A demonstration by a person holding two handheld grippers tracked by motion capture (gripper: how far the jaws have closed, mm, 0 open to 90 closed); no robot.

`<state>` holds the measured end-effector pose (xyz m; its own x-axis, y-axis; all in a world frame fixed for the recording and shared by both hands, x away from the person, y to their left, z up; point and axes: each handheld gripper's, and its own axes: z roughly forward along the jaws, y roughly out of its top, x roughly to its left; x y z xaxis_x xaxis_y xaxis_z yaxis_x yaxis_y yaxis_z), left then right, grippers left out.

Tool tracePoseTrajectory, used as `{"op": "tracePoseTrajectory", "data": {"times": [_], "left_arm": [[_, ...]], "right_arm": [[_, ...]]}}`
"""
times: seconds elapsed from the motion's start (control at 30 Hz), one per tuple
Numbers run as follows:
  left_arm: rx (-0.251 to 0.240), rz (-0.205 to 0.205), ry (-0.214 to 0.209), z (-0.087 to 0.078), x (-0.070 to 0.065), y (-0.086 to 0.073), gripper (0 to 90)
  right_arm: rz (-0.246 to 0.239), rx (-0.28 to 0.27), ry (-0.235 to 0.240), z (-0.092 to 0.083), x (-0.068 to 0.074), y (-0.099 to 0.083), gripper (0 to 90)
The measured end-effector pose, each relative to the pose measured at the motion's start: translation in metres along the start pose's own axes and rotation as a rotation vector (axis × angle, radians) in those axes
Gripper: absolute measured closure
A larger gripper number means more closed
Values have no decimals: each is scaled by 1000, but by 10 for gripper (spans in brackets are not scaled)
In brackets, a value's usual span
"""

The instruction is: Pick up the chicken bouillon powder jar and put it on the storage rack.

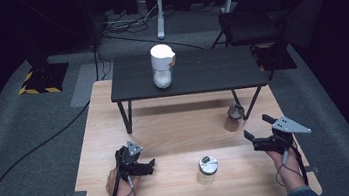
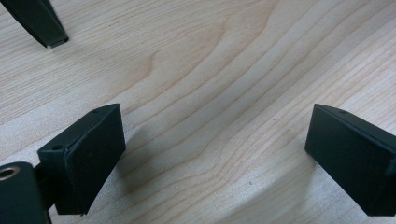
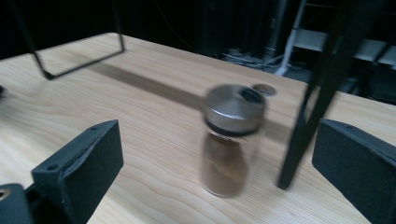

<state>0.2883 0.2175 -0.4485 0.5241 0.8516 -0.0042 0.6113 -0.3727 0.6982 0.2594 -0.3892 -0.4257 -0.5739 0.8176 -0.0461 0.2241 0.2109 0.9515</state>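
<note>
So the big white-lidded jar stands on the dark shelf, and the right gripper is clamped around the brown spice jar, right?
Not quite. The right gripper is open, its jaws wide apart and short of the brown spice jar, as the right gripper view shows. The white-lidded jar does stand on the dark shelf.

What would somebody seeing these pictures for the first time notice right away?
Probably the white-capped jar, standing bright on the dark raised shelf at the far side of the wooden table. Next, the two hand-held grippers near the front edge, the left gripper and right gripper, both with jaws apart. A brown-filled jar stands just ahead of the right one, beside a shelf leg.
</note>
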Motion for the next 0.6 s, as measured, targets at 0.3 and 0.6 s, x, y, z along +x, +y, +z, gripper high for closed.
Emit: {"op": "tracePoseTrajectory", "data": {"times": [0.3,0.6], "left_arm": [[0,0,0,0,0,0,49],[0,0,0,0,0,0,49]], "right_arm": [[9,-29,126,4,16,12,13],[-17,-44,263,12,37,20,13]]}}
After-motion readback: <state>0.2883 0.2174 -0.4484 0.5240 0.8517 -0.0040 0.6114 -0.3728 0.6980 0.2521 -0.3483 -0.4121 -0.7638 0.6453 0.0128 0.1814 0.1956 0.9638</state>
